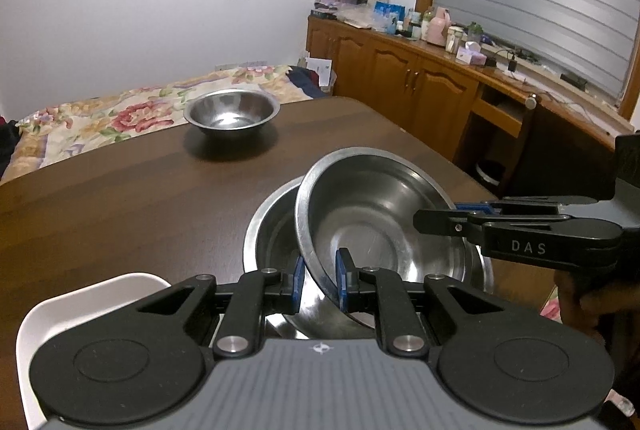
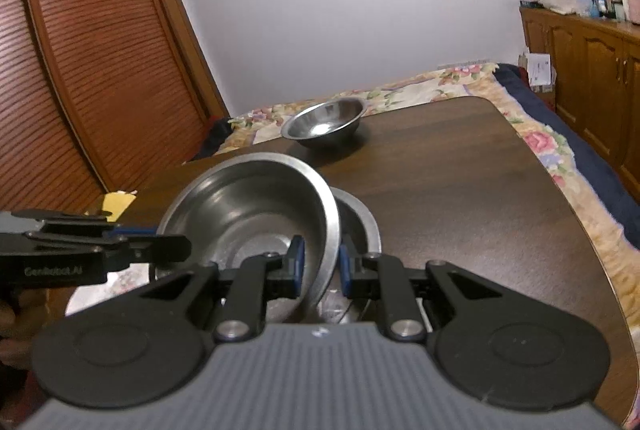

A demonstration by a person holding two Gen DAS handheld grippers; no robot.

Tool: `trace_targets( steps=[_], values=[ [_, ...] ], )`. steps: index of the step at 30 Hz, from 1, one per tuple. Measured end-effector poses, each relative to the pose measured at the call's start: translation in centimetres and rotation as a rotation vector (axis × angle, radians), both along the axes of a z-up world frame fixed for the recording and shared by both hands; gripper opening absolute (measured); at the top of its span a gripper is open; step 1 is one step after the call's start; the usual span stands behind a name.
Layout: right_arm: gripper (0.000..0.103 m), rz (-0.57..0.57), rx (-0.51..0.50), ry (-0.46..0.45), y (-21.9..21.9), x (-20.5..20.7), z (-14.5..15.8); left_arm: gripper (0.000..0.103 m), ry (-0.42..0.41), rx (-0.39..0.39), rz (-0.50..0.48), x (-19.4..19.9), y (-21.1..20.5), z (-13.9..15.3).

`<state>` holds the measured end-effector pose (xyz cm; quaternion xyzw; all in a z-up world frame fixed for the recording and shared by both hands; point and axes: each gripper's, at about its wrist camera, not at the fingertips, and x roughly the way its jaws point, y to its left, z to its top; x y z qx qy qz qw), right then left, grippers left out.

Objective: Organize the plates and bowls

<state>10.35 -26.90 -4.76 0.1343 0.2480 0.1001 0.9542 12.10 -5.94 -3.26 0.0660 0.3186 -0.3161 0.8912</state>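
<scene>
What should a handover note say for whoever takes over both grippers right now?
Left gripper: shut on the near rim of the tilted steel bowl.
Right gripper: shut on the same bowl's opposite rim.
The tilted bowl hangs partly inside a second bowl resting on the brown table.
A third bowl stands alone at the far end; a white dish lies near the left gripper.
Done: bowl lifted over its mate.
Left: seat it, release, then probably add the far bowl.

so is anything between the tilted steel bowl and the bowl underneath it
Nothing visible. The tilted round steel bowl, pinched at its rim by both hand-held grippers, hangs directly over the empty lower steel bowl on the dark wooden table.
</scene>
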Motion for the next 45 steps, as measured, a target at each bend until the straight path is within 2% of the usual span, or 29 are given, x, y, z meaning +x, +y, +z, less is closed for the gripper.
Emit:
trace_targets(
  steps=[10,14,23,37,45],
  values=[
    [0.02,-0.017,-0.1,-0.021,1.2,0.1,-0.3,0.019,0.024,0.036,-0.004,0.8,-0.2,-1.2],
    [0.02,-0.008,-0.17,-0.041,1.9,-0.1,-0.4,0.019,0.012,0.053,0.002,0.6,-0.4,-1.4],
    [0.02,0.008,-0.32,-0.069,3.2,0.0,-0.3,0.019,0.016,0.006,0.021,0.3,0.0,-1.7],
    [0.02,0.058,-0.378,-0.052,3.9,0.6,0.1,0.019,0.019,0.003,0.046,-0.4,-0.3,-1.2],
    [0.021,0.051,-0.359,-0.052,4.0,0.6,0.1,0.019,0.007,0.003,0.06,-0.4,-0.2,-1.1]
  ],
)
